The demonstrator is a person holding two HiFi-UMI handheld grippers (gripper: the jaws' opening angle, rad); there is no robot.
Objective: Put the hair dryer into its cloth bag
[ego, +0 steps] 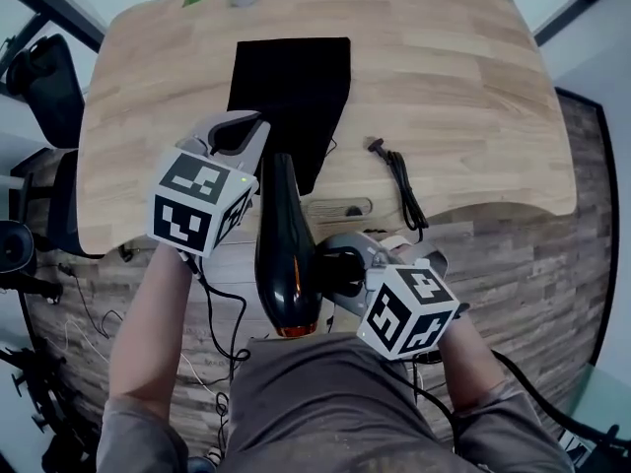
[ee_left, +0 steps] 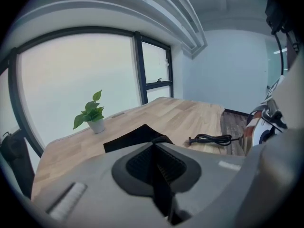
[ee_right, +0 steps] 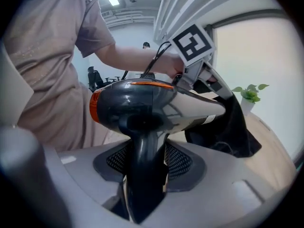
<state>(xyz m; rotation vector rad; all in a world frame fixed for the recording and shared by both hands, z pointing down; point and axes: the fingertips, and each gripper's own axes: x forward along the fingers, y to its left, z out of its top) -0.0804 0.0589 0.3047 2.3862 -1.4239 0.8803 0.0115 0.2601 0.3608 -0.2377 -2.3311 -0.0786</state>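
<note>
Clamped jaws of right gripper (ego: 340,264) on hair dryer (ego: 286,254) handle, of left gripper (ego: 237,136) on cloth bag (ego: 296,77) edge; mid-insertion, likely needed to push nozzle inside.

From where I stand, the hair dryer (ego: 284,254) at lower centre is glossy dark plastic, smooth enough to mirror the room, and shiny orange round its rear end. The cloth bag (ego: 291,87) above it is matt black fabric, soft and limp. The table (ego: 463,97) is pale wood in jointed strips, smooth with a satin sheen. The right gripper (ee_right: 145,160) is matt grey plastic, and its pads (ee_right: 179,161) are black and finely ribbed. The floor (ego: 527,254) at right is grey-brown, rough-grained planking.
</note>
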